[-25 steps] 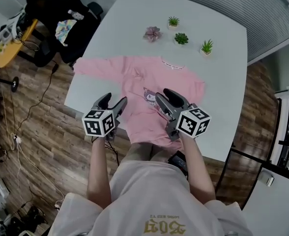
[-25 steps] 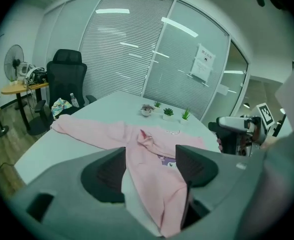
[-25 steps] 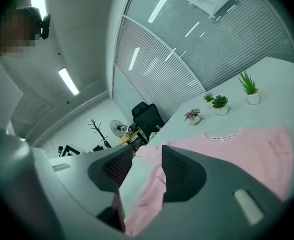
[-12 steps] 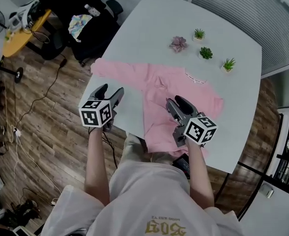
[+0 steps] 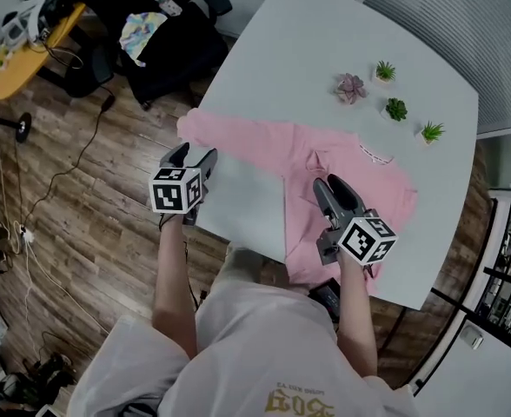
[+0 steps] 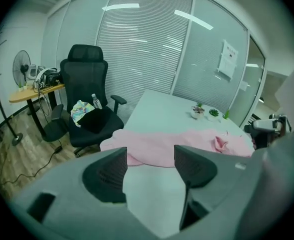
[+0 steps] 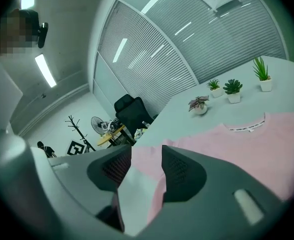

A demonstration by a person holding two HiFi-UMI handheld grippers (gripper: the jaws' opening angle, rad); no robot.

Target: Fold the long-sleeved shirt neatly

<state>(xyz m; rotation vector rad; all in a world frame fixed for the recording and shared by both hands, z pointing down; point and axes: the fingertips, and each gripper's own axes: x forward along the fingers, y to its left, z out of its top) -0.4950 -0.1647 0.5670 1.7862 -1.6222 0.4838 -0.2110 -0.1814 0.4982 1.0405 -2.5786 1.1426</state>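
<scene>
A pink long-sleeved shirt [image 5: 303,150] lies flat on the white table [image 5: 308,50], front up, with a cartoon print. Its left sleeve [image 5: 229,133] stretches out to the table's left edge. My left gripper [image 5: 195,155] hovers just short of that sleeve's cuff. Its jaws stand wide and have just been closing a little, with nothing between them. In the left gripper view the sleeve [image 6: 152,146] lies beyond the left gripper [image 6: 150,156]. My right gripper [image 5: 332,185] is open over the shirt's lower body and holds nothing. In the right gripper view the shirt [image 7: 247,144] lies beyond the right gripper [image 7: 146,156].
Several small potted plants [image 5: 396,109] stand at the table's far side behind the collar. A black office chair [image 5: 164,37] with a colourful cloth stands past the table's left edge. A yellow desk [image 5: 29,50] is further left. Wooden floor surrounds the table.
My left gripper has moved left from beside the shirt's hem to the end of the outstretched sleeve. The right gripper stayed above the shirt's lower body. The head view has shifted left.
</scene>
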